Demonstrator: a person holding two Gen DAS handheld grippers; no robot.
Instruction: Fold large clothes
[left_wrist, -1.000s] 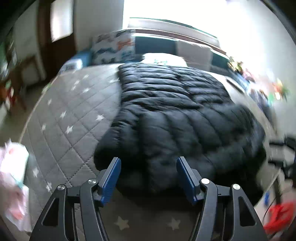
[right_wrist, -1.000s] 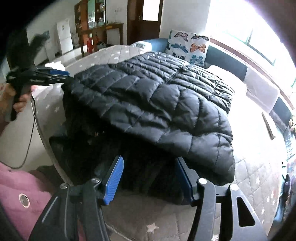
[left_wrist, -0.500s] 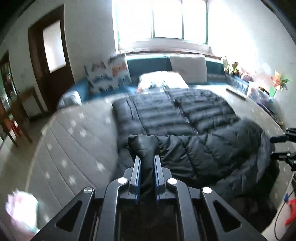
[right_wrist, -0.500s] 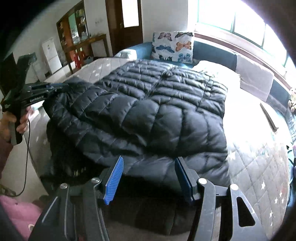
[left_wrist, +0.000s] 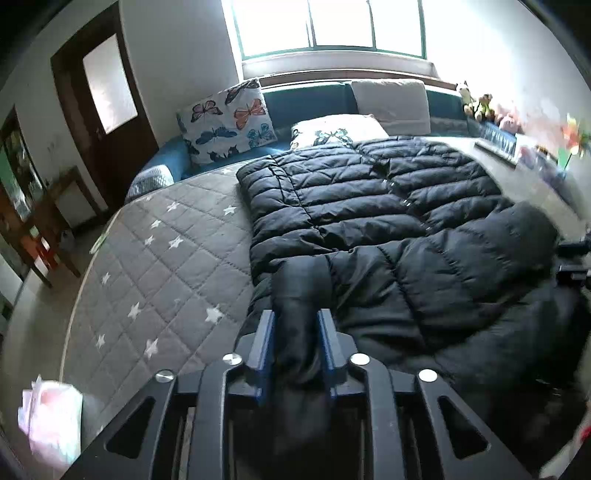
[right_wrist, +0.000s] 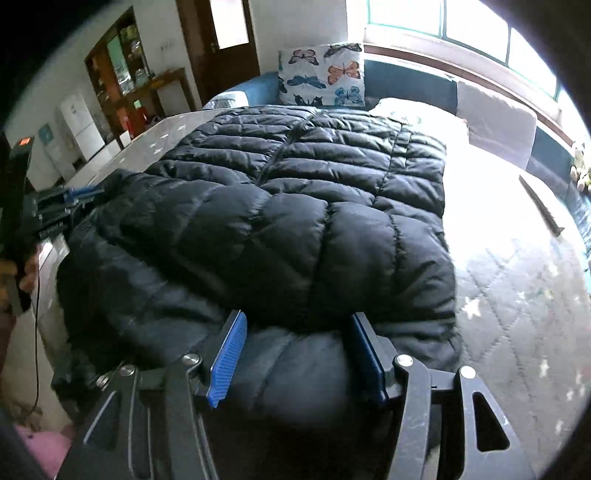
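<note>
Your left gripper (left_wrist: 295, 325) has a bunched fold of the black puffer jacket (left_wrist: 369, 206) between its pads, jaws narrow but easing apart right now, so that grip's loosening. Right gripper (right_wrist: 295, 343) sits much wider w/ a thick roll of the jacket's near edge filling the gap; both pads look pressed on the padding, so I'd call it a hold.

The jacket lies on the grey star-quilted bed (left_wrist: 166, 258), zip side up, far half flat toward the window, near half lifted and doubled over onto it. You're holding the two near corners, one per claw.

Progress, judging from how it lies: first lengthwise fold approx. halfway; bottom part is over the body but not laid down or smoothed. Left to do: set that edge down, square it, prob. another fold or two, tuck sleeves if they stick out (can't see them).

Count:
- 1 jacket
- 2 grippers
- 1 bed
- 1 butterfly pillow (left_wrist: 229, 122) standing, plus 1 lying flat behind the jacket
- 1 plain white cushion (left_wrist: 391, 99)
- 1 dark door (left_wrist: 107, 96)
</note>
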